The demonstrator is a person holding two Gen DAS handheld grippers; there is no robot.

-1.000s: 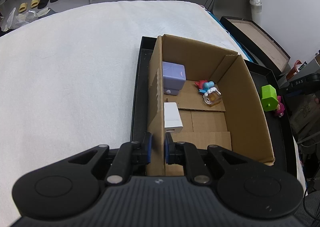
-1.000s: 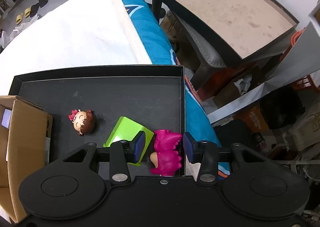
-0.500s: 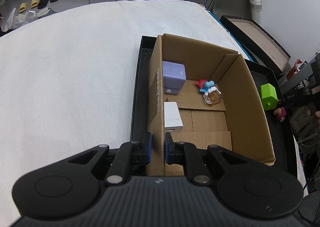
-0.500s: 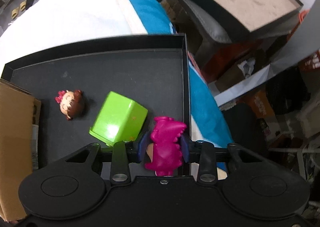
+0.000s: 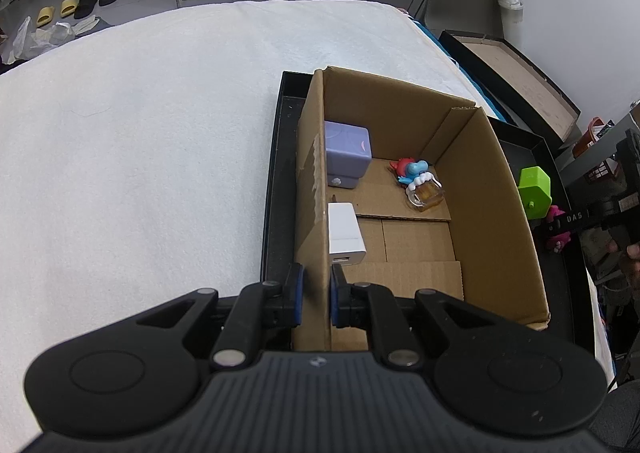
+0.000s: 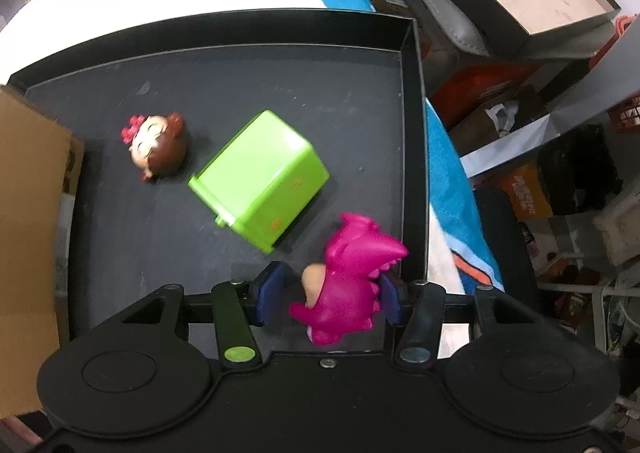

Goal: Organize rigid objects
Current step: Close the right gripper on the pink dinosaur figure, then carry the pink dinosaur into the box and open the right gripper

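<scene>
My left gripper [image 5: 316,295] is shut on the near left wall of the open cardboard box [image 5: 492,213]. Inside the box lie a purple cube [image 5: 347,157], a white charger [image 5: 344,229], a blue and red figure [image 5: 410,169] and a small amber bottle [image 5: 428,195]. My right gripper [image 6: 330,293] points down over the black tray [image 6: 240,65], and its jaws are opening. A pink dinosaur figure [image 6: 348,273] stands between them. The left pad is clear of it and the right pad is at its back. A green box [image 6: 264,173] and a doll head [image 6: 160,147] lie on the tray.
The tray and box rest on a white bed cover [image 5: 140,153]. The tray's right rim [image 6: 414,157] runs close beside the dinosaur, with a drop to floor clutter beyond it. The cardboard box's outer wall [image 6: 28,213] bounds the tray's left side.
The right gripper has sunk toward the tray with the pink dinosaur. Its jaws, tight on the figure half a second ago, have spread apart. The left gripper has not moved.
</scene>
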